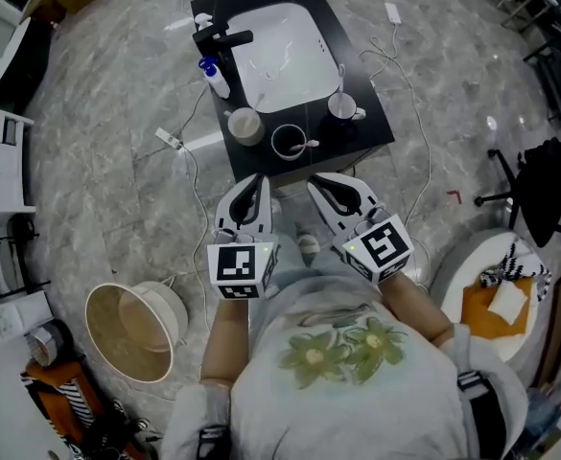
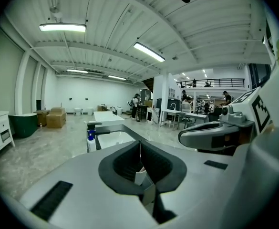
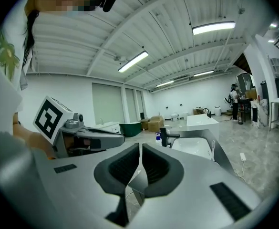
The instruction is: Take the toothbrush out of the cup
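Observation:
A black vanity with a white basin stands ahead of me. On its near edge a white mug holds a thin toothbrush that stands upright. A dark cup and a beige cup sit to the mug's left. My left gripper and right gripper hang side by side just short of the vanity, both shut and holding nothing. In the left gripper view the jaws meet with nothing between them. The right gripper view shows the same.
A black faucet and a blue-capped bottle stand left of the basin. Cables and a power strip lie on the marble floor. A wicker basket is at lower left, a round white table at right.

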A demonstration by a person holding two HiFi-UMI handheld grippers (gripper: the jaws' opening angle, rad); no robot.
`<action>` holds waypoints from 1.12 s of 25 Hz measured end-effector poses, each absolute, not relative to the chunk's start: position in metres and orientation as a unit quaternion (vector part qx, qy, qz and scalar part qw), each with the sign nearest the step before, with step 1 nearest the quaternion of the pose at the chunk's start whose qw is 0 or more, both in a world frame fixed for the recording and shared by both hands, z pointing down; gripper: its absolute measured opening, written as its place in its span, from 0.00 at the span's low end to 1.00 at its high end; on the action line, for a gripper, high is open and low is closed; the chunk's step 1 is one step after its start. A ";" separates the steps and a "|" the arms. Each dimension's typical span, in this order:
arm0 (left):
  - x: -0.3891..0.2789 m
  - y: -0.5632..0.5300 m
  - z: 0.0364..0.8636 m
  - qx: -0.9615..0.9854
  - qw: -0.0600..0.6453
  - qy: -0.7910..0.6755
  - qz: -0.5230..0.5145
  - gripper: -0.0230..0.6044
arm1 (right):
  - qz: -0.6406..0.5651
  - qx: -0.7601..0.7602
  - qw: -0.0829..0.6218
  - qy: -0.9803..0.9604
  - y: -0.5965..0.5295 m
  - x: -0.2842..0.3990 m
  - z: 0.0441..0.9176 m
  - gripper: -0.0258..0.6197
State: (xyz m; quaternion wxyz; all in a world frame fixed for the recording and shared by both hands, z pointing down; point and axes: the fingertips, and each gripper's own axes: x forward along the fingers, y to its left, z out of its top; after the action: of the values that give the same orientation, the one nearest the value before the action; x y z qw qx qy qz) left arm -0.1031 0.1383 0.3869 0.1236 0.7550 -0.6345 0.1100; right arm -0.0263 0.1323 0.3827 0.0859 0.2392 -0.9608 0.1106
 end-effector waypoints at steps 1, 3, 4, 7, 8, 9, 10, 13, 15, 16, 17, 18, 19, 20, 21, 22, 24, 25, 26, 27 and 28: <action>-0.107 0.131 0.389 0.757 0.126 -0.631 0.113 0.07 | 0.111 0.241 0.090 -0.960 0.126 -0.031 0.385 0.11; -0.114 0.115 0.391 0.761 0.132 -0.624 0.118 0.07 | 0.115 0.245 0.094 -0.958 0.113 -0.039 0.387 0.11; -0.118 0.106 0.392 0.764 0.135 -0.620 0.120 0.07 | 0.115 0.246 0.095 -0.958 0.106 -0.043 0.387 0.11; -0.134 0.080 0.396 0.770 0.138 -0.611 0.126 0.07 | 0.114 0.252 0.099 -0.956 0.083 -0.055 0.388 0.11; -0.140 0.071 0.399 0.770 0.138 -0.609 0.129 0.07 | 0.116 0.254 0.099 -0.955 0.076 -0.059 0.389 0.11; -0.146 0.063 0.402 0.771 0.138 -0.608 0.133 0.07 | 0.119 0.258 0.101 -0.954 0.068 -0.063 0.390 0.11; -0.151 0.055 0.405 0.772 0.138 -0.605 0.137 0.07 | 0.123 0.262 0.102 -0.952 0.060 -0.066 0.391 0.11; -0.162 0.034 0.414 0.778 0.146 -0.593 0.148 0.14 | 0.130 0.267 0.102 -0.949 0.041 -0.077 0.392 0.11; -0.166 0.020 0.421 0.782 0.156 -0.582 0.157 0.23 | 0.129 0.269 0.105 -0.949 0.031 -0.081 0.392 0.11; -0.168 0.013 0.426 0.784 0.157 -0.578 0.164 0.25 | 0.129 0.271 0.106 -0.948 0.025 -0.083 0.393 0.11; -0.170 0.006 0.432 0.785 0.156 -0.574 0.172 0.27 | 0.130 0.274 0.108 -0.947 0.020 -0.084 0.394 0.11; -0.172 -0.001 0.437 0.787 0.155 -0.569 0.183 0.29 | 0.131 0.277 0.109 -0.945 0.016 -0.085 0.395 0.11; -0.173 -0.007 0.443 0.789 0.154 -0.562 0.195 0.32 | 0.133 0.280 0.110 -0.944 0.011 -0.086 0.397 0.11; -0.175 -0.013 0.450 0.790 0.154 -0.556 0.209 0.35 | 0.134 0.283 0.110 -0.943 0.007 -0.087 0.398 0.11; -0.176 -0.019 0.456 0.791 0.155 -0.549 0.222 0.38 | 0.135 0.286 0.111 -0.942 0.003 -0.087 0.399 0.11; -0.177 -0.024 0.463 0.792 0.156 -0.542 0.234 0.39 | 0.137 0.288 0.111 -0.941 -0.001 -0.088 0.400 0.11; -0.179 -0.034 0.475 0.792 0.159 -0.533 0.252 0.40 | 0.140 0.295 0.112 -0.938 -0.008 -0.087 0.402 0.11; -0.180 -0.038 0.481 0.791 0.162 -0.530 0.258 0.40 | 0.142 0.299 0.112 -0.937 -0.011 -0.087 0.403 0.11; -0.182 -0.042 0.486 0.791 0.167 -0.527 0.264 0.40 | 0.144 0.300 0.113 -0.936 -0.014 -0.087 0.404 0.11; -0.183 -0.046 0.492 0.790 0.171 -0.524 0.269 0.40 | 0.145 0.302 0.113 -0.936 -0.016 -0.088 0.405 0.11; -0.184 -0.049 0.498 0.790 0.177 -0.519 0.275 0.40 | 0.146 0.303 0.114 -0.935 -0.019 -0.088 0.407 0.11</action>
State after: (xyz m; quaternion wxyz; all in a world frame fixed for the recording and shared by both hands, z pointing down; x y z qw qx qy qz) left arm -0.1841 -0.0489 0.4985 0.1766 0.7897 -0.5193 0.2748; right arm -0.0884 -0.0188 0.4066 0.1142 0.3030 -0.9348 0.1460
